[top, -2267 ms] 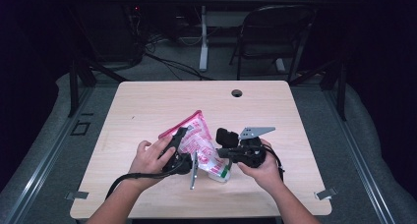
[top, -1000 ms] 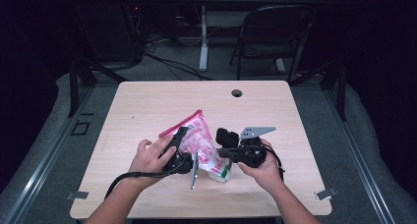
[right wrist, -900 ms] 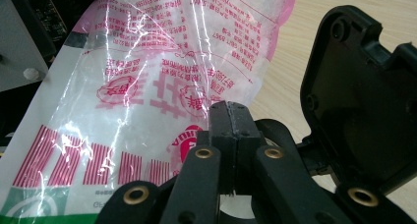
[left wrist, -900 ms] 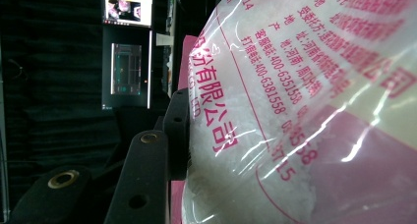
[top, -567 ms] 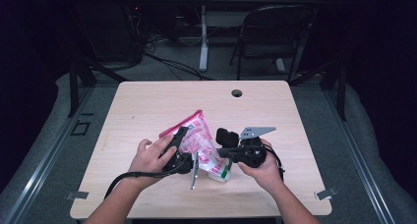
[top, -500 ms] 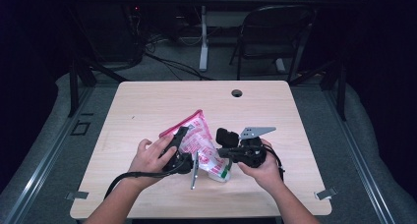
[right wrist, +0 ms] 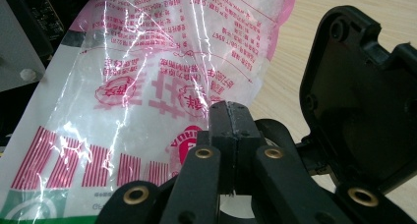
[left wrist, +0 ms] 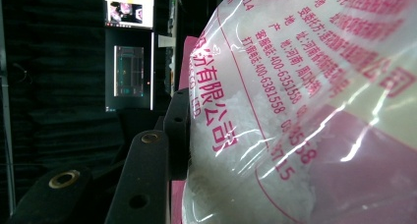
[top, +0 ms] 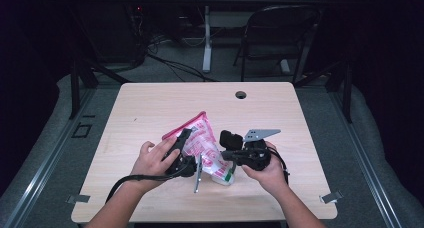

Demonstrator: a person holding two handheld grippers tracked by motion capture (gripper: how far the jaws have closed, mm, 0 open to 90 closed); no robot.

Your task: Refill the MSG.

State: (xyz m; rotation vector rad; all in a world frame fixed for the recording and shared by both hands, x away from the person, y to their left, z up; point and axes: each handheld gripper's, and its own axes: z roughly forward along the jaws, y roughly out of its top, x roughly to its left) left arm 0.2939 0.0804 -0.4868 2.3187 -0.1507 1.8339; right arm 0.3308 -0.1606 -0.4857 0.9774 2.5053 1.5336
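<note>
Nothing has shifted since the earlier frames: both hands, both grippers and the bag sit where they sat before; the bag keeps the same tilt.

Item 1: bag (top: 206, 148), clear plastic printed in pink and red, with a green strip at its lower end, holding a white granular fill; position: held up off the table (top: 150, 108) at the near middle, between the two grippers, its pink top edge pointing up and away, its lower end low over the tabletop.

Item 2: left gripper (top: 181, 150), in the person's left hand (top: 152, 163); jaws part-open and clasped round the upper part of the bag; in the left gripper view one black jaw lies flat against the bulging plastic (left wrist: 305, 116), pressing it in; the other jaw is hidden behind the bag; cable trailing toward the near edge.

Item 3: right gripper (top: 225, 158), in the right hand (top: 267, 170), grey three-cornered plate on top; jaws clenched together; in the right gripper view the two pads meet (right wrist: 230, 135) just in front of the bag's lower printed face (right wrist: 147, 86); whether a fold of plastic is pinched between them cannot be told.

Item 4: table, pale wood, a round hole (top: 241, 94) near its far edge.
</note>
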